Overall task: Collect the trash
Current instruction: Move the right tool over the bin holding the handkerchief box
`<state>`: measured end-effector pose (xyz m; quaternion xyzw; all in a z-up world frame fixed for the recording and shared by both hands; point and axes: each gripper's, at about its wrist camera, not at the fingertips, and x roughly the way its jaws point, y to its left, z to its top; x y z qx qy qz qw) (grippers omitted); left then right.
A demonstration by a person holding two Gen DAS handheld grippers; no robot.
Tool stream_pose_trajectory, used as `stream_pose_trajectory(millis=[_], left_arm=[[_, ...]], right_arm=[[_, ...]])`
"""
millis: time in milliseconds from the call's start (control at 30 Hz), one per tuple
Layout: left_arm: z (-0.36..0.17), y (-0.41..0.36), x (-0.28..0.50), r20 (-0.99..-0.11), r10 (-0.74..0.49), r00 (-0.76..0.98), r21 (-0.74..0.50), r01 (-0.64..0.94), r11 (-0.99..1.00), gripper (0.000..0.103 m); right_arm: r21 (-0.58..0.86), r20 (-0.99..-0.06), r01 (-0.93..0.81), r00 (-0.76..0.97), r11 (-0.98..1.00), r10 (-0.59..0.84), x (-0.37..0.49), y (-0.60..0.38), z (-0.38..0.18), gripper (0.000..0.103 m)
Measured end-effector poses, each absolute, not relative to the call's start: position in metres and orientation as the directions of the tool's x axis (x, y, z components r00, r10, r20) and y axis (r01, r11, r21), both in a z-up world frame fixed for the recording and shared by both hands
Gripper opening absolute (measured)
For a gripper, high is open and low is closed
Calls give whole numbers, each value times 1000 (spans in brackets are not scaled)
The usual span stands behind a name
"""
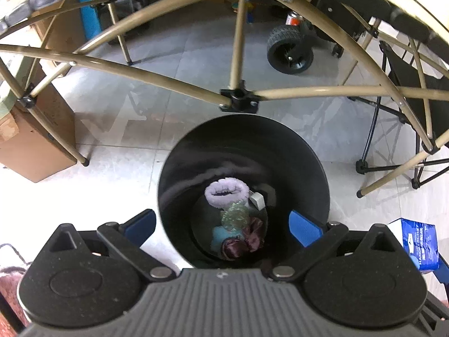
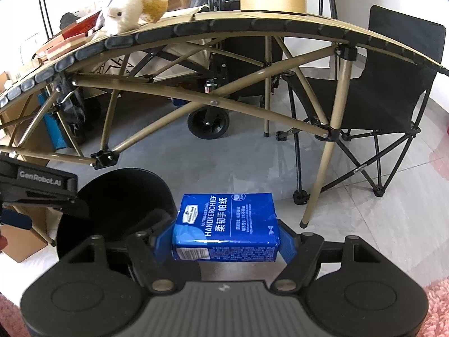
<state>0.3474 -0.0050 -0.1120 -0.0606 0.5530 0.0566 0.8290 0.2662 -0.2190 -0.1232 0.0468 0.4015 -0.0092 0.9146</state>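
Observation:
A black round bin [image 1: 244,140] stands on the tiled floor below my left gripper [image 1: 221,224], which is open and empty right above its near rim. Inside lie a lilac fluffy ring [image 1: 226,192], a small white block [image 1: 258,200], a greenish crumpled wrapper [image 1: 235,216] and dark red fabric [image 1: 244,243]. My right gripper [image 2: 226,240] is shut on a blue handkerchief tissue pack [image 2: 227,224], held just right of the bin [image 2: 118,205]. The pack also shows at the right edge of the left wrist view [image 1: 418,245].
A folding camp table with tan legs [image 2: 331,151] arches over the floor behind the bin. A black folding chair [image 2: 390,95] stands at right, a wheeled cart [image 2: 209,125] behind, cardboard boxes [image 1: 36,140] at left. A plush toy [image 2: 132,5] sits on the tabletop.

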Motion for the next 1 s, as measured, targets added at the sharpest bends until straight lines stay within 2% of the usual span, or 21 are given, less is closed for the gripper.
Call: stream_pose_trajectory(millis=[733, 1000], left_arm=[[-94, 67, 318, -899, 69, 433, -33, -222, 975, 103], [-93, 89, 312, -896, 80, 437, -38, -255, 966, 103]], right_arm=[[64, -735, -57, 672, 996, 85, 282, -148, -114, 72], [96, -771, -90, 623, 991, 131, 292, -122, -116, 72]])
